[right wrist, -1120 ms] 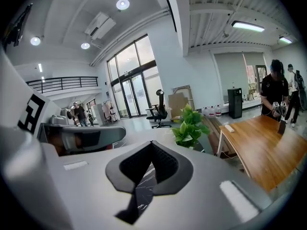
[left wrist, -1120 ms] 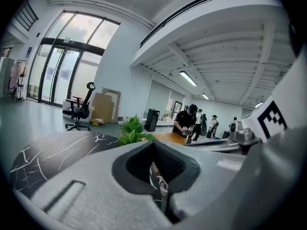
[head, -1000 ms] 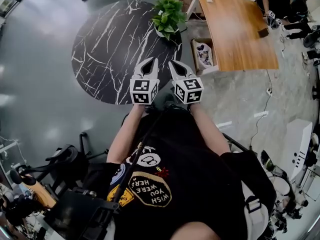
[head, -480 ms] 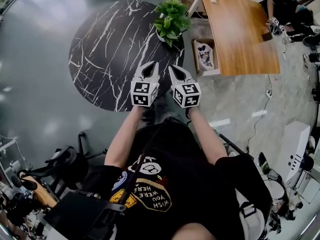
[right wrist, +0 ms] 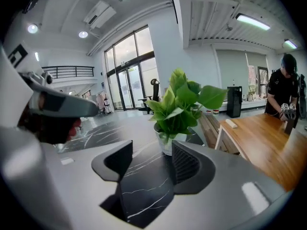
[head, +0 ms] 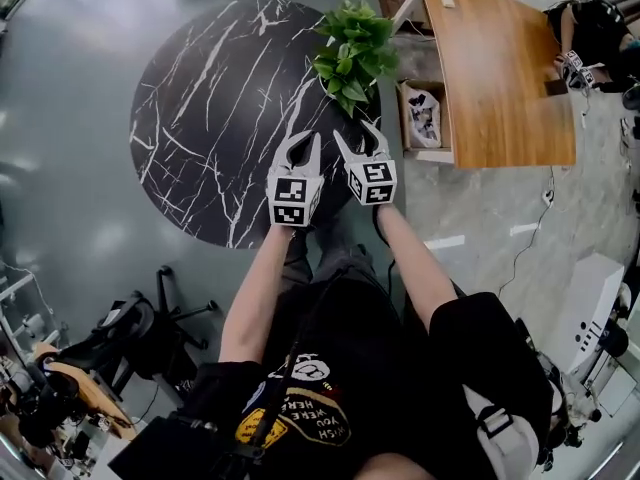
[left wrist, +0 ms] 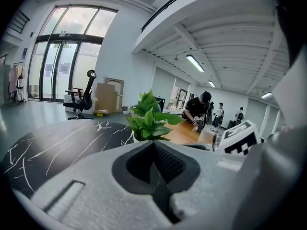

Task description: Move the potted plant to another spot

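The potted plant [head: 352,48] stands at the far right edge of the round black marble surface [head: 210,118]. In the head view its green leaves hide the pot from above. Both hand-held grippers are over the near right part of the surface, side by side and pointing toward the plant.

The right hand-held gripper [head: 365,133] is the closer of the two, with its tips just short of the lowest leaves. In the right gripper view the potted plant [right wrist: 177,109] appears straight ahead, its pale pot just beyond the jaw tips and centred on the gap. The jaws of the right hand-held gripper [right wrist: 152,150] are opening and stand partway apart. Only the veined marble shows between them. The pads touch neither the pot nor the leaves.

The left hand-held gripper [head: 303,140] sits a little nearer the person and to the left, clear of the plant. In the left gripper view the potted plant [left wrist: 148,119] rises just above the jaw tips, slightly left of centre and some way off. The jaws of the left hand-held gripper [left wrist: 153,145] meet at their tips, leaving only the dark hollow behind them. Nothing is held there.
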Demonstrator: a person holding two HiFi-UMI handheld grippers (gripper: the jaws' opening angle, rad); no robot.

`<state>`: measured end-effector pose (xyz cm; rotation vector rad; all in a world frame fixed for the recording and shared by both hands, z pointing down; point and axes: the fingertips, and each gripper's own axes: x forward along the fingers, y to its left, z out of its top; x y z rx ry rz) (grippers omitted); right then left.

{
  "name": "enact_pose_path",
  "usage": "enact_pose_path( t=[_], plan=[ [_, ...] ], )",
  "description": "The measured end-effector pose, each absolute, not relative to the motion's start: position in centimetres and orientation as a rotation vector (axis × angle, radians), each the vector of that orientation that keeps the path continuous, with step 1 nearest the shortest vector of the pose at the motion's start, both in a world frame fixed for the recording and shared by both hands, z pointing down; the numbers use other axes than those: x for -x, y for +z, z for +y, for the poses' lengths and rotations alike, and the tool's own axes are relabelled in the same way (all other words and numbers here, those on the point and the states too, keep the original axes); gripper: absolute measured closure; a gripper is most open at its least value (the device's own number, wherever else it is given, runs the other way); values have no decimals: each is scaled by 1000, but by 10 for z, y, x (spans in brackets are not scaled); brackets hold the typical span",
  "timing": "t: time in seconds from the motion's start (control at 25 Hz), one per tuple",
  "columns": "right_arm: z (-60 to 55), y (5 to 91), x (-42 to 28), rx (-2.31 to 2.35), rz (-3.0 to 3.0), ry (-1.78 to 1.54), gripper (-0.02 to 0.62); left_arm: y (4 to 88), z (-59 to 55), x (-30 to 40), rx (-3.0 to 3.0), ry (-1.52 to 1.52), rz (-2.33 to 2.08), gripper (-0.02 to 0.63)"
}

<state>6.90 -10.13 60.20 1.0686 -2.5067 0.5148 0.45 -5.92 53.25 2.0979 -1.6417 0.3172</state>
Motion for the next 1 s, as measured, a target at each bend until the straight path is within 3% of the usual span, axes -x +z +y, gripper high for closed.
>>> enact_pose_path(
  t=[0.2,0.36,0.84,0.88,0.92,1.0],
  plan=[
    [-144,654,-57,-1168,-2436,493,142,560,-66,16,-2057,295,-1607,603],
    [-180,676,-43,-1213,-2427,478,72,572,-51,30,-2043,297,-1579,603],
    [-226,702,-27,-1270,-2342,389,60,578,-35,52,-1995,242,-1548,603],
    [-227,703,-28,-1283,-2330,385,78,576,-36,52,-2001,238,-1549,603],
    [-229,703,-28,-1294,-2322,381,134,574,-38,52,-2007,235,-1550,603],
    [-231,701,-27,-1306,-2317,369,143,573,-40,53,-2016,235,-1552,603]
  ],
)
